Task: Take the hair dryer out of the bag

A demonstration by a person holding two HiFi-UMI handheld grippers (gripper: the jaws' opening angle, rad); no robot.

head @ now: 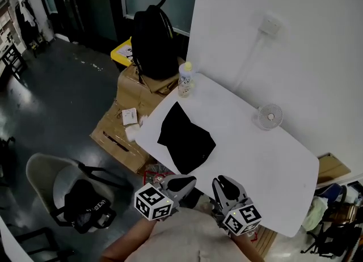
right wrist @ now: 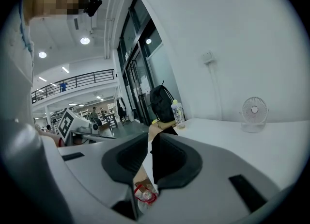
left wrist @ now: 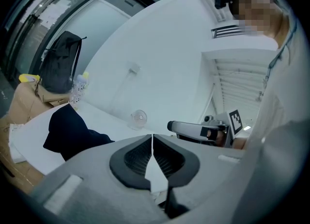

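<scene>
Our black bag (head: pixel 186 137) lies flat at the left end of the white desk (head: pixel 266 159). It reaches the near edge, and one corner points at the bottle (head: pixel 186 79) by the far-left corner. A white wall (head: pixel 295 39) backs the desk. Off the near edge, our left tool (head: pixel 190 181) is closed on nothing. Our right tool (head: pixel 220 182) stands slightly apart, empty.

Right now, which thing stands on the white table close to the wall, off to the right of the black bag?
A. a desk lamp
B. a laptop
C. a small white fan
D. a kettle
C: the head view shows a small white fan standing upright on the table near the wall, clear of the black bag that lies flat further left.
</scene>
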